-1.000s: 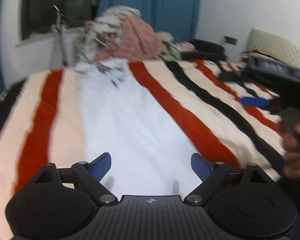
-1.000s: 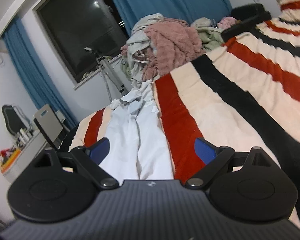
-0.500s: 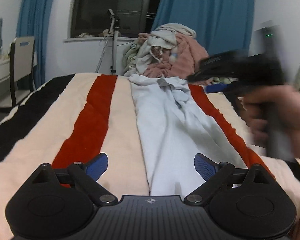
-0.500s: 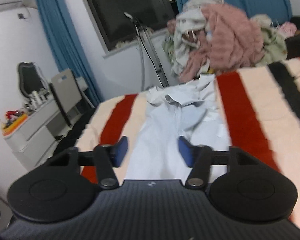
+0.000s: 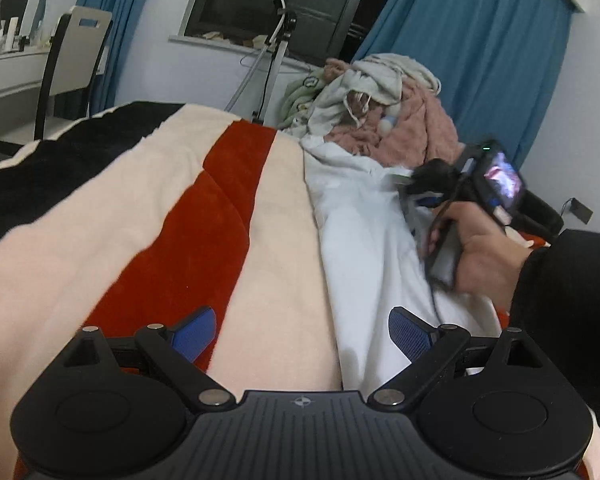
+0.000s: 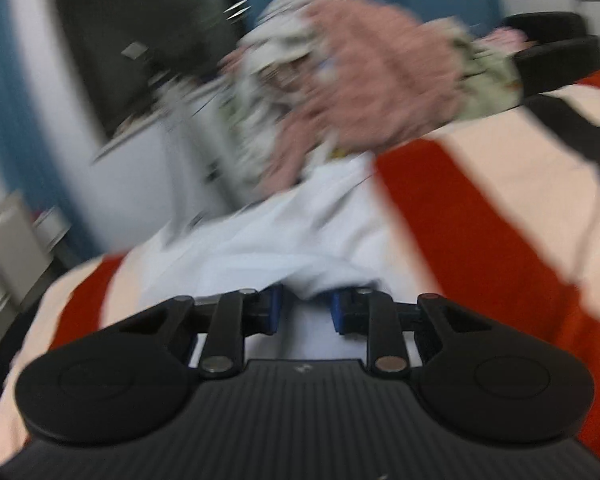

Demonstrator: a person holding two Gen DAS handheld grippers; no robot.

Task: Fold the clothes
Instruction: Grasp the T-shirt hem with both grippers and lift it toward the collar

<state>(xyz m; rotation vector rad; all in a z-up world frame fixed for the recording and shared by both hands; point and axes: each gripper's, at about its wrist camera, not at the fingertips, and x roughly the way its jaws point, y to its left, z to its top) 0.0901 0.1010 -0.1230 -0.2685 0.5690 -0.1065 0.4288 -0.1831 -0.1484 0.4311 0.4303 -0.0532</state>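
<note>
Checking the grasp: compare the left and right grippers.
The left gripper is open, empty, low over the blanket; the right gripper is nearly closed with a fold of the white garment between its pads. Left sits at the garment's near end, right farther up. Both have blue pads.

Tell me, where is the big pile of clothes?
In the left wrist view the pile of clothes sits at the bed's far end, below the dark window, just past the white garment.
</note>
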